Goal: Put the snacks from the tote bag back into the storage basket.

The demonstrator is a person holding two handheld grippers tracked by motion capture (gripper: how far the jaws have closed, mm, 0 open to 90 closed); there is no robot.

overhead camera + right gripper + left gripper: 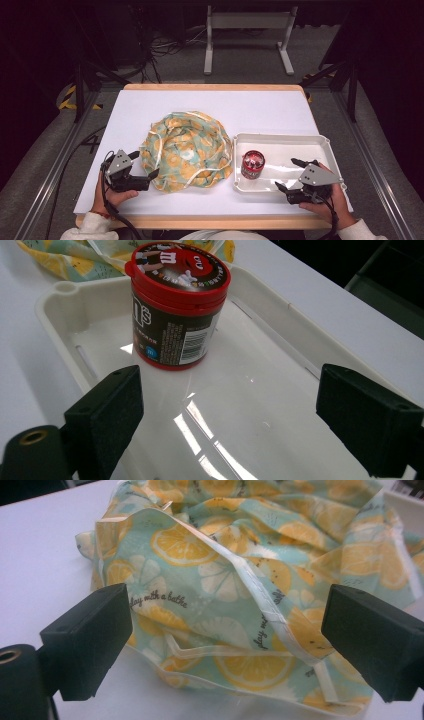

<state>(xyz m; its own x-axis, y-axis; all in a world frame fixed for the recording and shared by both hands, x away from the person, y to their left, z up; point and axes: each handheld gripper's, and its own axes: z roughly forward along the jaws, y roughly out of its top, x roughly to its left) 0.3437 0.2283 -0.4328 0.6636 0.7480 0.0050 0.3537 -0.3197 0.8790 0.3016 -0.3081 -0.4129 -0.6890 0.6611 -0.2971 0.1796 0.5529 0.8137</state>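
A crumpled cloth bag (187, 150) printed with lemon slices on pale green lies in the middle of the white table. My left gripper (144, 165) is at its left edge, open, with the bag's fabric (225, 595) right in front of the jaws. A red-lidded candy tub (252, 164) stands upright at the left end of a white tray (320, 142). My right gripper (292, 175) is open over the tray's near right part, pointing at the tub (175, 305), which stands well ahead of the jaws in the tray (250, 420).
The table's white top (165, 102) has bare room behind and to the left of the bag. A wooden edge (210, 221) runs along the front. A white metal stand (247, 35) and cables lie on the floor beyond the table.
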